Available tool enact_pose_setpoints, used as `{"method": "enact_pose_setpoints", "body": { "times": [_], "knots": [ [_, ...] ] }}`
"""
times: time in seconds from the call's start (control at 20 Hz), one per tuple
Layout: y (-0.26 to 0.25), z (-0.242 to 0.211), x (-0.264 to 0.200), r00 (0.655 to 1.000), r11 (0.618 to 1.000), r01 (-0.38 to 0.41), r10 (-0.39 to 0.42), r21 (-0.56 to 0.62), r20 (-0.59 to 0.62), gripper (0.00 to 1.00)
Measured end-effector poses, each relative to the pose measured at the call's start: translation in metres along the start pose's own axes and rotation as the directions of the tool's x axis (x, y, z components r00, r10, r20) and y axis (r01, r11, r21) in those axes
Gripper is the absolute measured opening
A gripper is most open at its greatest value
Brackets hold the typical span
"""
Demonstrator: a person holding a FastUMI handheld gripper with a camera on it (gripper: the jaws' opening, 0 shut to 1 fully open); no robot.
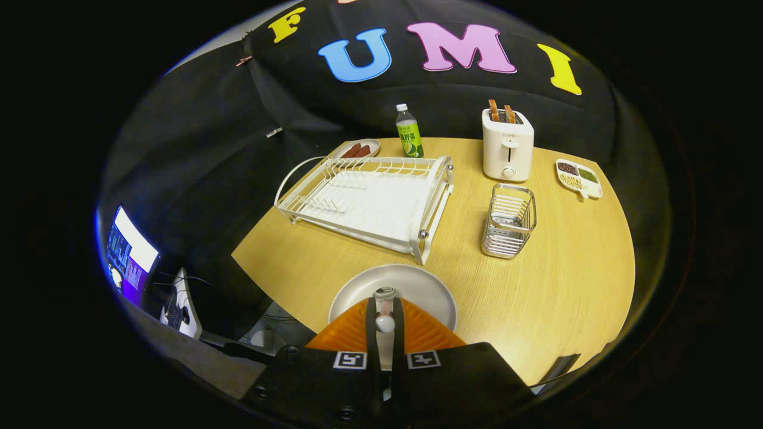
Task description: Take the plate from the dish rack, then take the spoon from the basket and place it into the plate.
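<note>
A: Left to right: dish rack (365,199) bare, plate (394,298) at table's (566,286) near edge, basket (508,220) mid-table.

B: Our gripper (385,319) has the jaws narrow, holding the spoon (385,322) over the plate. If we release high, it bounces off the rim.

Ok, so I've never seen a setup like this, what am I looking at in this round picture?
A person holds a two-finger gripper by hand; there is no robot arm. The camera rides on it and looks forward along its jaws, which are shut on a small spoon over a round grey plate on the wooden table. Beyond stand a white wire dish rack, a metal wire basket, a white toaster, a green-labelled bottle and a white divided snack dish.
</note>
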State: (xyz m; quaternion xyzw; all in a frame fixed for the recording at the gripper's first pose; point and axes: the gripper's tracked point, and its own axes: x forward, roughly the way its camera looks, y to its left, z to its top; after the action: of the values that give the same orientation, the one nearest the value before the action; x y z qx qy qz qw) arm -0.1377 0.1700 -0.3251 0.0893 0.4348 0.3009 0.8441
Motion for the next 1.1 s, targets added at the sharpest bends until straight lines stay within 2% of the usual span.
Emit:
{"method": "enact_pose_setpoints", "body": {
  "times": [0.35,0.6,0.75,0.85,1.1],
  "knots": [
    [-0.004,-0.037,0.018,0.999,1.0,-0.013,0.015,0.027,-0.051,0.1],
    [-0.025,-0.06,0.031,0.989,0.996,0.062,-0.071,-0.071,-0.131,0.15],
    [-0.032,-0.066,0.038,0.984,0.996,0.082,-0.088,-0.042,-0.153,0.19],
    [-0.034,-0.066,0.038,0.983,0.996,0.091,-0.094,-0.027,-0.157,0.3],
    [-0.04,-0.063,0.035,0.98,0.992,0.123,-0.128,-0.042,-0.151,0.9]
  ]
}}
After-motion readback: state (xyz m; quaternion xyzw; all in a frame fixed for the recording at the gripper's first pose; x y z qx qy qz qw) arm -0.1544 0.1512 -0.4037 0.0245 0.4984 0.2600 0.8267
